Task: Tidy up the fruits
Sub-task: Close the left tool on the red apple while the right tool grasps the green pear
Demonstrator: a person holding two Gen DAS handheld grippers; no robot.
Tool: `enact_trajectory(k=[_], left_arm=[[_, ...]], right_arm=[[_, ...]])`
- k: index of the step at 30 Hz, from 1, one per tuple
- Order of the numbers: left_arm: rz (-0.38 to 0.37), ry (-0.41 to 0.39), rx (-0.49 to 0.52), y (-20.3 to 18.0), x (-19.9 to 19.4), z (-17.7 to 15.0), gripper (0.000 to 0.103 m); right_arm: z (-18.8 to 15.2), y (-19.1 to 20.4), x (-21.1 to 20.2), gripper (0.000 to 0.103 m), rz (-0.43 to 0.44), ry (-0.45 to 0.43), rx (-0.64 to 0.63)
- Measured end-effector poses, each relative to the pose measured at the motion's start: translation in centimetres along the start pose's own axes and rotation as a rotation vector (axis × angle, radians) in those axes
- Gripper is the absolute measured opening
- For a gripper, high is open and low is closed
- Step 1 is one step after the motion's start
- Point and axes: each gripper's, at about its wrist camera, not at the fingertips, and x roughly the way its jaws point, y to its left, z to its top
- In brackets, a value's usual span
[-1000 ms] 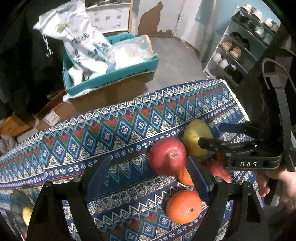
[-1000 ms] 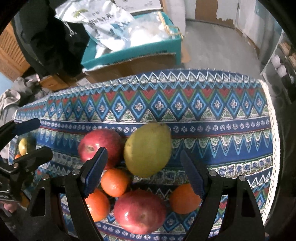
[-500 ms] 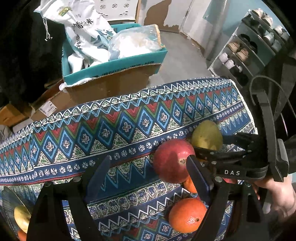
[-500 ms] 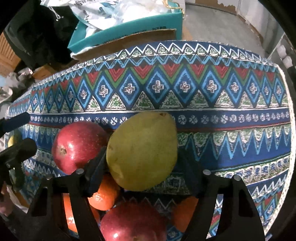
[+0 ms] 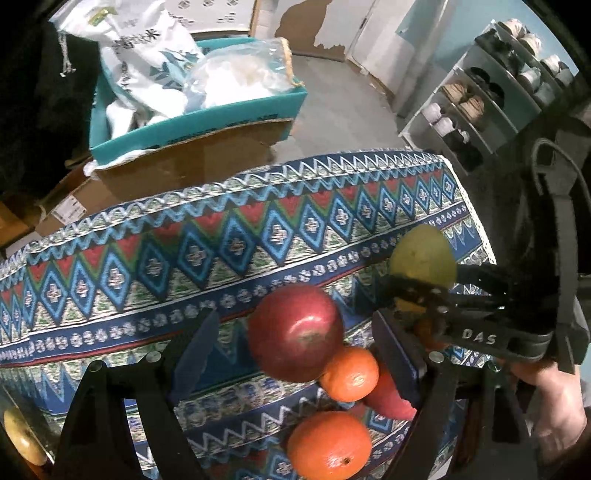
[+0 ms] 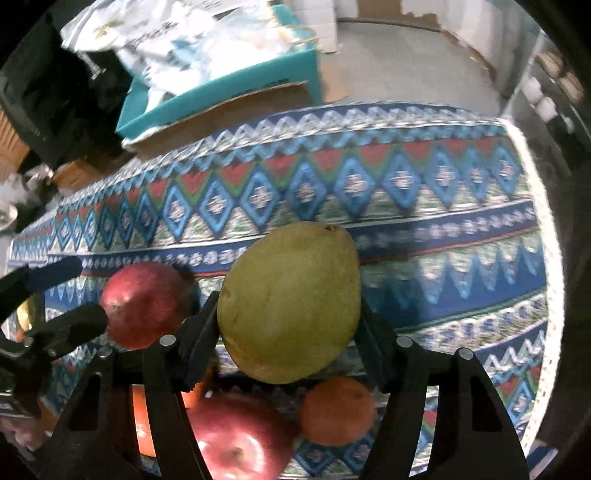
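A grey floor (image 5: 332, 99), a shoe rack (image 5: 491, 96) at right, and a wall of peeling paint (image 5: 314, 26).

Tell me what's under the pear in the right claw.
Below the pear in the right claw, an orange and a red apple lie on the patterned cloth. The cloth directly beneath the pear is covered, so contact can't be judged.
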Motion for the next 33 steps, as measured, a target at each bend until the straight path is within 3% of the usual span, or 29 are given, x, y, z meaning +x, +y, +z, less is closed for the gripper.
enact_trajectory(k=[8, 20, 23, 33], left_arm=[[0.026, 0.048, 0.031, -1.6, 2.6, -0.5, 0.086], [0.057, 0.091, 0.016, -0.7, 5.5, -1.4, 0.086], [0.053, 0.1, 0.016, -0.4, 5.8, -1.6, 0.073], [0.093, 0.052, 0.051, -0.5, 4.7, -1.9, 0.073]], right_arm=[[-1.4, -2.7, -1.2, 0.067, -0.009, -0.016, 0.048], [-1.5, -2.6, -2.0, 0.067, 0.015, -0.037, 0.053], [-1.5, -2.2, -1.8, 0.067, 0.016, -0.035, 0.044], [-1.4, -1.0, -2.0, 0.067, 0.013, -0.049, 0.011]])
